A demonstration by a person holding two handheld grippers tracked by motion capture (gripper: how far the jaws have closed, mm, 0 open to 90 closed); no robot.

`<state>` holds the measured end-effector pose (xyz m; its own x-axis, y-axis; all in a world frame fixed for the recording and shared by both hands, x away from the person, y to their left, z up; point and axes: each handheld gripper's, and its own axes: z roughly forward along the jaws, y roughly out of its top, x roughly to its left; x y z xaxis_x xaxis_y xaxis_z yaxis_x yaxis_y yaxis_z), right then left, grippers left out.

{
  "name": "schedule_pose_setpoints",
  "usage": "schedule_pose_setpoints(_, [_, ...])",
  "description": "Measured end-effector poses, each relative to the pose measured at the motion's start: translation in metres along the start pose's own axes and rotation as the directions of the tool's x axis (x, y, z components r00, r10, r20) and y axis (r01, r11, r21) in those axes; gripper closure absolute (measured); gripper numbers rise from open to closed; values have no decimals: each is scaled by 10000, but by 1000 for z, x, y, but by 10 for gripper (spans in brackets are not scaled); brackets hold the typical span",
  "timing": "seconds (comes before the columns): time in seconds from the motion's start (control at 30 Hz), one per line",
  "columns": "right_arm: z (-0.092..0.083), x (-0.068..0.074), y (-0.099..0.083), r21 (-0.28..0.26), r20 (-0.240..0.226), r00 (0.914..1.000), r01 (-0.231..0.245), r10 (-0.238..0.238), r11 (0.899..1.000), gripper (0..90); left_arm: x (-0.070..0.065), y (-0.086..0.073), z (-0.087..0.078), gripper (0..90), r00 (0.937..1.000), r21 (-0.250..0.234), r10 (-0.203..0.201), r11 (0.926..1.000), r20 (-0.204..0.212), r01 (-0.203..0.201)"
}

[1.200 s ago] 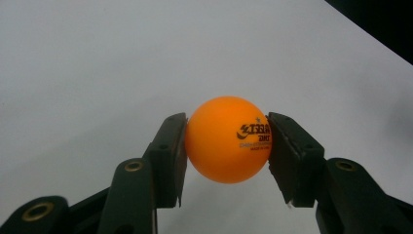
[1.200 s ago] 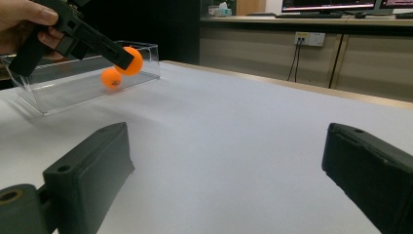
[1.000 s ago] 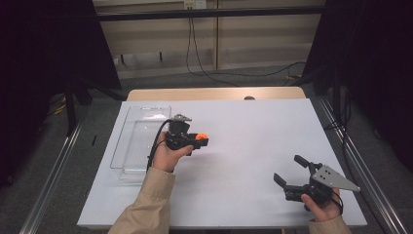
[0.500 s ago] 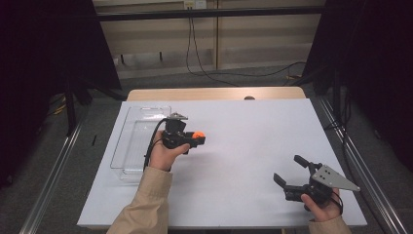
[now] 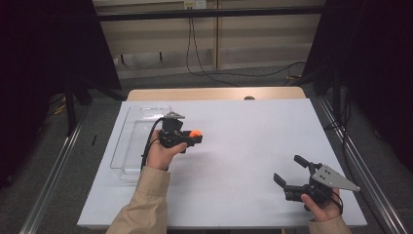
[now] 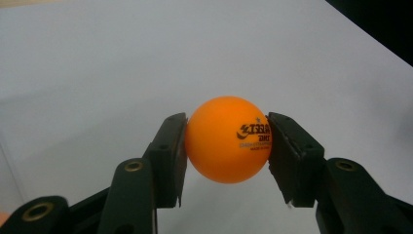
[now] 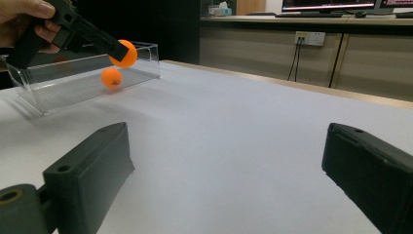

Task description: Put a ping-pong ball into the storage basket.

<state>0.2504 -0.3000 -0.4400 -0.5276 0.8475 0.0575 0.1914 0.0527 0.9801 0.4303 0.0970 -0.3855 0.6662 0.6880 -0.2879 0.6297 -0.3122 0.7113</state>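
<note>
In the left gripper view, an orange table-tennis ball is clamped between the pads of the left gripper, held above the white table. The clear plastic tray lies just beside it; a second orange ball appears to rest inside. The right gripper is held with its jaws wide apart and nothing between them.

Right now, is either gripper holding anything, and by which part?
The left gripper holds an orange ping-pong ball, its pads clamped on the ball's opposite sides, about at its widest part. The right gripper holds nothing; its jaws stand open.
</note>
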Motion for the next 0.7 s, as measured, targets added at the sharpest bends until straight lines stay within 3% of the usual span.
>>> schedule_pose_setpoints(0.7, [0,0,0,-3,1,10000,6,-6,10000,37,8,1,-13,511,9997,-239,-200,9995,-172,196])
